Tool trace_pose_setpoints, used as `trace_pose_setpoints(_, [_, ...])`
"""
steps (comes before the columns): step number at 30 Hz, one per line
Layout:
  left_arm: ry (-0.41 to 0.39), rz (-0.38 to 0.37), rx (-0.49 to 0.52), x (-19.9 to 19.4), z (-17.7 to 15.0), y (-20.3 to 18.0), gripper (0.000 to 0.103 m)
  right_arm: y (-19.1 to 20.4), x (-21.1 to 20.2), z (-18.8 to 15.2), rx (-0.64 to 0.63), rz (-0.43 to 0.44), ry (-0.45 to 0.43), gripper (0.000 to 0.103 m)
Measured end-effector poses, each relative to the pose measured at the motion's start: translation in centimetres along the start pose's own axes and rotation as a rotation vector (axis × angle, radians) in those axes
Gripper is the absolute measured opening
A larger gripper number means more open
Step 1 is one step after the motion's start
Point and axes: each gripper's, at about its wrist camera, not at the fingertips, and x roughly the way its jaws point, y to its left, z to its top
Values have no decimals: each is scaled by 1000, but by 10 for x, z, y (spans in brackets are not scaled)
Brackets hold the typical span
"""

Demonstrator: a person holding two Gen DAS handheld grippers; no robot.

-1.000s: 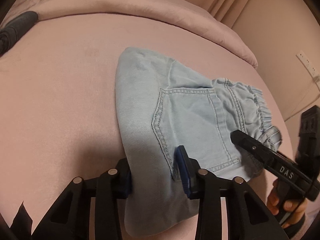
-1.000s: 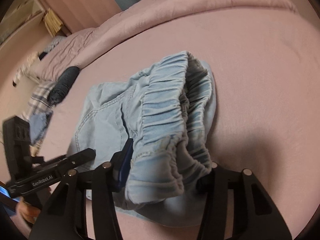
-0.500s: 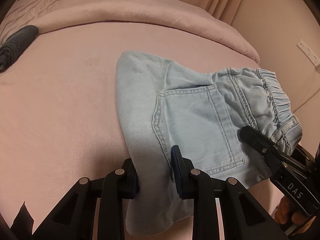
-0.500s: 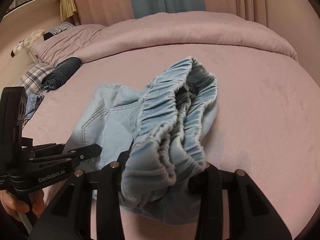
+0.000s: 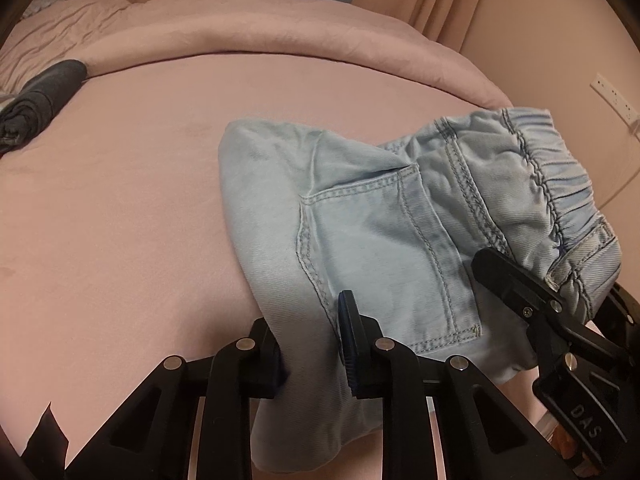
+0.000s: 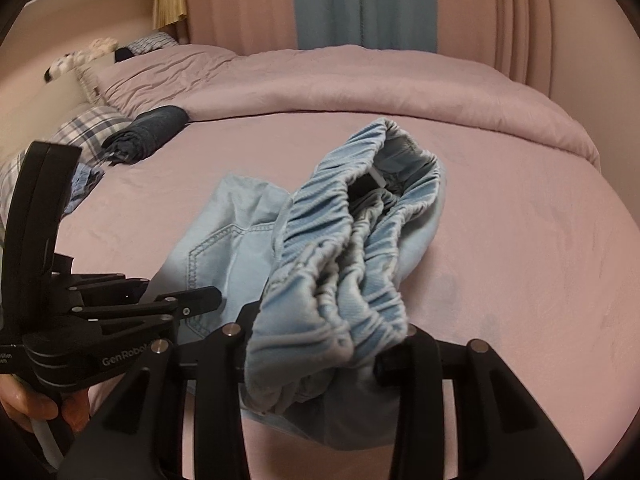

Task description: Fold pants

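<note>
Pants (image 5: 380, 240), pale denim, lie partly on the pink bed (image 5: 120, 220), their near end lifted. Right gripper (image 6: 320, 344) clamps the bunched elastic waistband (image 6: 352, 240); left gripper (image 5: 310, 344) is closing on the folded edge. Both ends should probably rise level, keeping the fold square.

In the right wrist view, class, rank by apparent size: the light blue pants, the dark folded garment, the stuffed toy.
1. light blue pants, though nearest the camera
2. dark folded garment
3. stuffed toy, farthest away
</note>
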Motion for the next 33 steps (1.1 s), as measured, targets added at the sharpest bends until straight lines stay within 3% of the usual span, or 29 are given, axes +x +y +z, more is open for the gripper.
trace_pose_setpoints(8, [-48,18,3,-22,-2,0,21,24,-18,0,-80,27,-38,38])
trace_pose_setpoints(33, [-192,55,-39,-78,-10,27,21,59,-52,15,-166,91,-140,37])
